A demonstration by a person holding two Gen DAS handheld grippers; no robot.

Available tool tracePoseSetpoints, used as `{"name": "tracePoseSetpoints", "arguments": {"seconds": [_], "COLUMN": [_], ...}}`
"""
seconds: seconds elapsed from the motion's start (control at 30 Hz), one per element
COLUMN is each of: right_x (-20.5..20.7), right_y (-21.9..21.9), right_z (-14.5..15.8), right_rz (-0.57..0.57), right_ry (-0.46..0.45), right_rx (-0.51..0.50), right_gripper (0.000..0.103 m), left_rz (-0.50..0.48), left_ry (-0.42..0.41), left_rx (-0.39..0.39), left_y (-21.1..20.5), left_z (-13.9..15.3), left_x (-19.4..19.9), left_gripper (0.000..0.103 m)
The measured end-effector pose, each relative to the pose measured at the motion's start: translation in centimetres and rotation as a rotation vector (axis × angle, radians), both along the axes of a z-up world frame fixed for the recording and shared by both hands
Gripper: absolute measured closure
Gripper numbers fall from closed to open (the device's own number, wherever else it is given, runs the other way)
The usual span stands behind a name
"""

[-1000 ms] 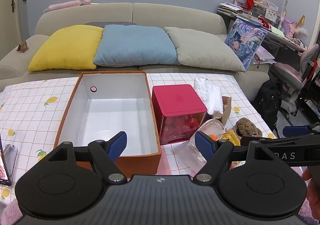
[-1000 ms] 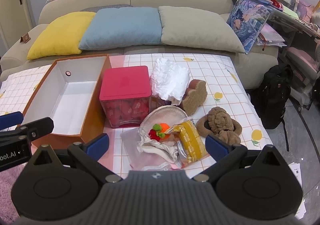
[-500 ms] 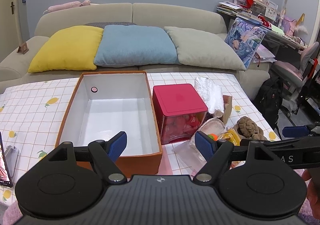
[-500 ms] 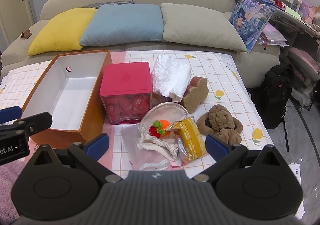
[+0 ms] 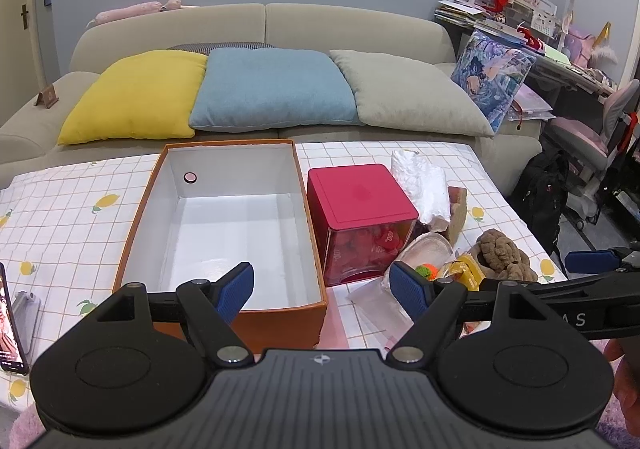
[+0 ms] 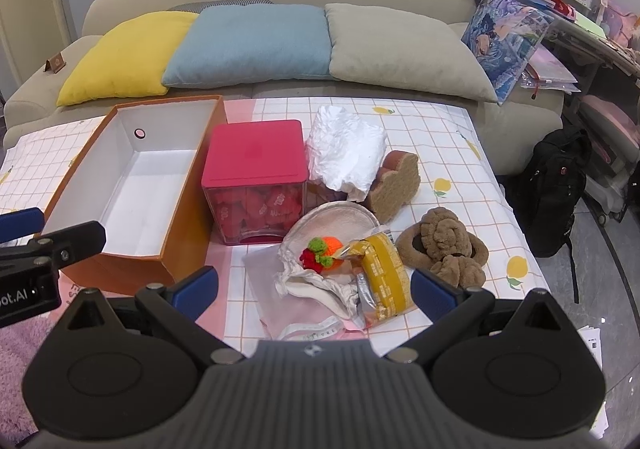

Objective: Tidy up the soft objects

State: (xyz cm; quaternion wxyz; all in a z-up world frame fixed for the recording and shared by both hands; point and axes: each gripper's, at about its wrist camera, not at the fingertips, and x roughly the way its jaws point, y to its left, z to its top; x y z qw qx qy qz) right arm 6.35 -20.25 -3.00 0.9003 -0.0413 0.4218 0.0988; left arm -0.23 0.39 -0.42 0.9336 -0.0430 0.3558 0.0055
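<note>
The left gripper [image 5: 322, 287] had its blue-padded fingers [image 5: 236, 291] spread wide and held nothing; it hung level over the near right corner of the orange box [image 5: 304, 313], pointing toward the sofa [image 5: 360, 23]. The right gripper [image 6: 314, 287] was also wide open and empty, poised above the near table edge with the soft things between and just beyond its fingertips: a white drawstring pouch [image 6: 320, 281] holding a small knitted orange-and-red toy [image 6: 324, 249], a yellow packet [image 6: 386, 281] touching the pouch's right side, and a brown plush [image 6: 444, 245] just beside that. The box stood open, its white inside bare. A red-lidded container [image 6: 256, 177] sat close against the box's right wall, with crumpled white material [image 6: 346, 153] and a tan plush [image 6: 396, 181] behind the pouch. The checked tablecloth [image 6: 448, 141] lay free to the right and rear; a phone [image 5: 10, 325] lay at the left edge.
</note>
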Motion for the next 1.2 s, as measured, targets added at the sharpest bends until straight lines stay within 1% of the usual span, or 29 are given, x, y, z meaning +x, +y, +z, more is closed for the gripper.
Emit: {"name": "tracePoseSetpoints", "arguments": {"seconds": [0.97,1.13,1.2], "right_x": [-0.14,-0.15,-0.16], "right_y": [-0.06,-0.24,-0.83], "right_z": [-0.16,-0.31,-0.42], "right_rz": [0.001,0.0,0.003], "right_ry": [0.01,0.016,0.017], "right_rx": [0.0,0.013,0.036], "right_gripper": [0.003,0.003,0.003], "left_rz": [-0.002,-0.01,-0.026], "left_ry": [0.006,0.014,0.019], "left_rx": [-0.001,-0.004,-0.013], "left_y": [-0.36,-0.8,-0.88], "left_z": [-0.23,-0.6,-0.69], "left_x": [-0.22,-0.49,-0.57], "left_gripper": [0.012,0.012,0.012]}}
